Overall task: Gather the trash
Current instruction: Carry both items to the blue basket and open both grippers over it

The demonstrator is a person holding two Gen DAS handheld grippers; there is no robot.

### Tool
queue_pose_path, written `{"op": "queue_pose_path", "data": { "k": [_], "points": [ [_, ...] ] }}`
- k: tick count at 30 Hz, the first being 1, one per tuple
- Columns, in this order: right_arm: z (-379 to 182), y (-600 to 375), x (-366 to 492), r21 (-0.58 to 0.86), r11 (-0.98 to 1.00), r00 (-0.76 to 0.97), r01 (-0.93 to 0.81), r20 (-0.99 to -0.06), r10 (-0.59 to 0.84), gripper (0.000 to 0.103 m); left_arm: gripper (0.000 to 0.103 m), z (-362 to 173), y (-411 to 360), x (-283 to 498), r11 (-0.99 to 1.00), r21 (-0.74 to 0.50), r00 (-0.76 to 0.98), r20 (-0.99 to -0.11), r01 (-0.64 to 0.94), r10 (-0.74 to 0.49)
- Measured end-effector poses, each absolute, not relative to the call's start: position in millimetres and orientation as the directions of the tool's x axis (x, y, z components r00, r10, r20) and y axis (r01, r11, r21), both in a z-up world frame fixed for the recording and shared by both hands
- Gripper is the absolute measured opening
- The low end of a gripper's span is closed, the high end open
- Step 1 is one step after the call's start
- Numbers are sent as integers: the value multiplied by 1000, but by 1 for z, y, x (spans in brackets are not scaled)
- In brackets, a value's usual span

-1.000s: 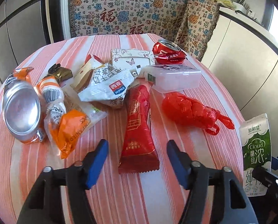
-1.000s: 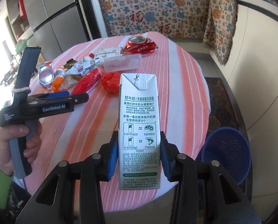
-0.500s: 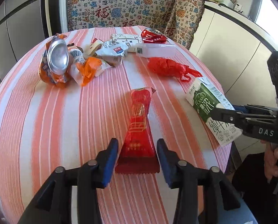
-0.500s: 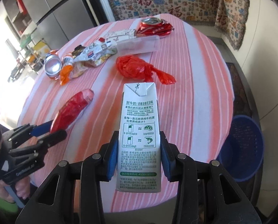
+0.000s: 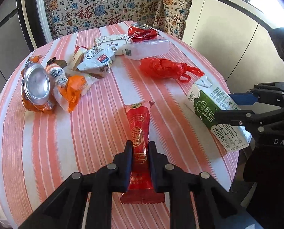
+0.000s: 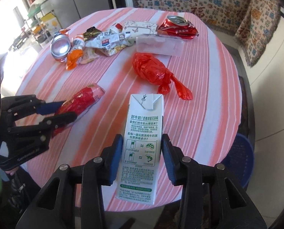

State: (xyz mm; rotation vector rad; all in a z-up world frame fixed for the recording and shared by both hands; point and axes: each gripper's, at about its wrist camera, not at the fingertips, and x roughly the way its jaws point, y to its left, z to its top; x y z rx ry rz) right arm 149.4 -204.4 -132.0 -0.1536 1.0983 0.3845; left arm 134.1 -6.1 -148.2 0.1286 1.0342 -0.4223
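My left gripper (image 5: 140,150) is shut on a long red snack wrapper (image 5: 139,133) and holds it over the striped table's (image 5: 46,143) near edge; the wrapper also shows in the right wrist view (image 6: 81,101). My right gripper (image 6: 142,147) is shut on a white and green milk carton (image 6: 142,143), held above the table's right edge; the carton also shows in the left wrist view (image 5: 214,114). A knotted red plastic bag (image 5: 164,68) lies on the table beyond both.
More trash lies at the far side: a crushed orange can (image 5: 37,84), orange and white wrappers (image 5: 96,61), a clear plastic box (image 5: 147,48), a crushed red can (image 5: 142,32). A blue basket (image 6: 241,162) stands on the floor right of the table. A patterned bench (image 5: 107,7) is behind.
My left gripper has closed on the red wrapper and pulled it back toward the table's near edge. The right gripper keeps holding the carton and has shifted slightly.
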Motion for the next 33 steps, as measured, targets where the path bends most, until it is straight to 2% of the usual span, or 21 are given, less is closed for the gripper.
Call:
{"op": "queue_pose_path", "data": {
  "k": [6,10,16,25,33],
  "points": [
    [-102,-253,150,151,941,484,-303,-826,289,41,13,-128,-13,128,903,-173,466,-809,394,-359],
    [-87,-323,158,134,975,560,-178,-801,212,41,13,-105,-54,130,863,-223,470,-763,452,-443],
    [-100,-431,166,106,994,563,18,-822,77,41,13,-96,-154,143,768,-291,378,-737,571,-561],
    [-158,-542,173,157,968,517,198,-855,33,41,12,-151,-312,173,675,-350,211,-770,650,-602],
    [-184,-580,171,192,940,477,283,-878,36,42,12,-204,-381,192,665,-369,134,-805,649,-578]
  ]
}}
